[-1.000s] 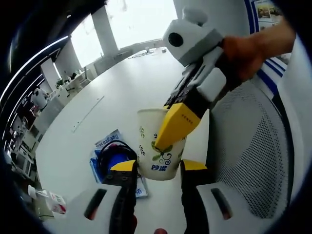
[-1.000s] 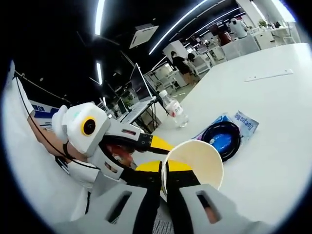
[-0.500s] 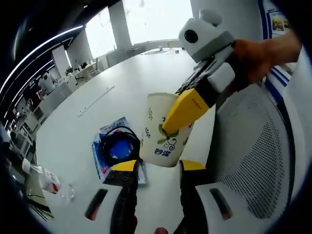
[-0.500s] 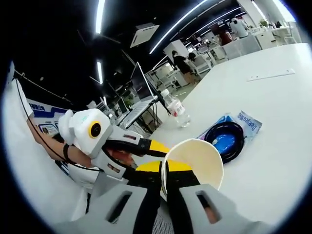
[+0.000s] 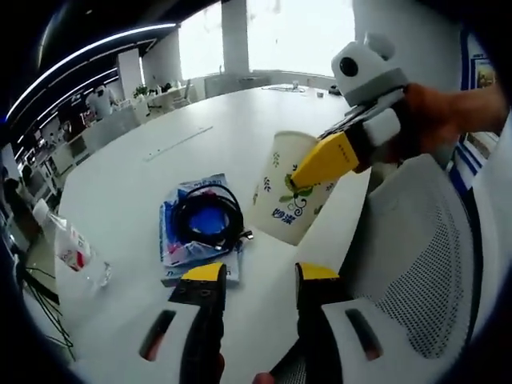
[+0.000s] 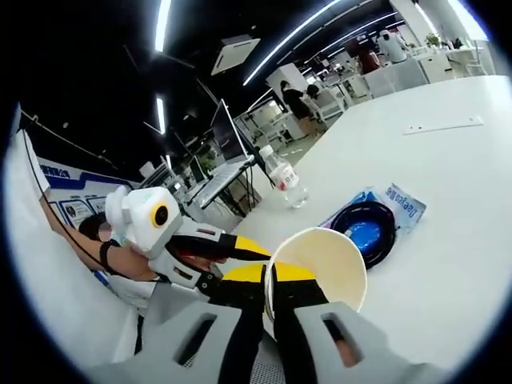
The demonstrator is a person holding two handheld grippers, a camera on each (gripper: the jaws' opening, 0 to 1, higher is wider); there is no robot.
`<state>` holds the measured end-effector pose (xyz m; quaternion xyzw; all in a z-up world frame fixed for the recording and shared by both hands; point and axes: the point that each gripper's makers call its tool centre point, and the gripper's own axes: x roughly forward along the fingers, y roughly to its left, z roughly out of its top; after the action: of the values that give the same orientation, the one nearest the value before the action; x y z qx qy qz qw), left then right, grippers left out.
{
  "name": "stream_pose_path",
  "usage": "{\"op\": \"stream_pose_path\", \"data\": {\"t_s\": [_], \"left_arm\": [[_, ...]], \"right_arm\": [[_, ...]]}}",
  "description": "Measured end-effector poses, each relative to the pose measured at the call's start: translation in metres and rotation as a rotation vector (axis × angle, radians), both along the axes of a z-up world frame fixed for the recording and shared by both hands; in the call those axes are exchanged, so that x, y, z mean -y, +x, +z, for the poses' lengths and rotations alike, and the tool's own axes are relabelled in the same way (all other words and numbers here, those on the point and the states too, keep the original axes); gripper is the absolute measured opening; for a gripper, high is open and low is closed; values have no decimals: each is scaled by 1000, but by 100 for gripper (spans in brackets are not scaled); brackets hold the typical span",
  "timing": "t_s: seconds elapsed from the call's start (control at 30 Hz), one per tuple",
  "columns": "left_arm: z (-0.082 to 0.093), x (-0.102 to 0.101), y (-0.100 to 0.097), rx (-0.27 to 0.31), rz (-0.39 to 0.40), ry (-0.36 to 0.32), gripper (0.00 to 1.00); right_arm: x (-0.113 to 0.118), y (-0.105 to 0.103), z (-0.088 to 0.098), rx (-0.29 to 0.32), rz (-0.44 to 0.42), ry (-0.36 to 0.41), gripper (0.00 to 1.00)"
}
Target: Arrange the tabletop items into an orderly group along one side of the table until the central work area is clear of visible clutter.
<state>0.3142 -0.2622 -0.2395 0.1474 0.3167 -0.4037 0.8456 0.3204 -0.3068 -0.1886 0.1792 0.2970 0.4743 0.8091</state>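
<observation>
While your right claw [image 6: 270, 308] pinches the cup [image 5: 296, 188] rim and the left claw [image 5: 256, 276] gapes, set it upright beside the cable [image 5: 206, 222] on the desk [image 5: 120, 176].

In the left gripper view, the paper cup [image 5: 294, 189] hung above the table [image 5: 128, 184], just right of the cable coil [image 5: 207, 224] lying on a packet [image 5: 186, 258]. The bottle [image 5: 70, 244] lay far left.

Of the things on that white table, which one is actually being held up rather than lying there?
The paper cup: the right gripper pinches its rim, lifting it tilted, while the water bottle and black cable lie on the table.
</observation>
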Motion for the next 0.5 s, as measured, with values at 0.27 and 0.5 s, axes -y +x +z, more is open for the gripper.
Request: {"op": "stream_pose_path", "data": {"t_s": [0.27,0.5], "left_arm": [[-2,-7,-5,-15,27,-8,33],[-2,-11,-7,-15,39,-14,33]], "right_arm": [[-6,3,0,8,14,-20,0],[-12,11,0,18,19,-34,0]]}}
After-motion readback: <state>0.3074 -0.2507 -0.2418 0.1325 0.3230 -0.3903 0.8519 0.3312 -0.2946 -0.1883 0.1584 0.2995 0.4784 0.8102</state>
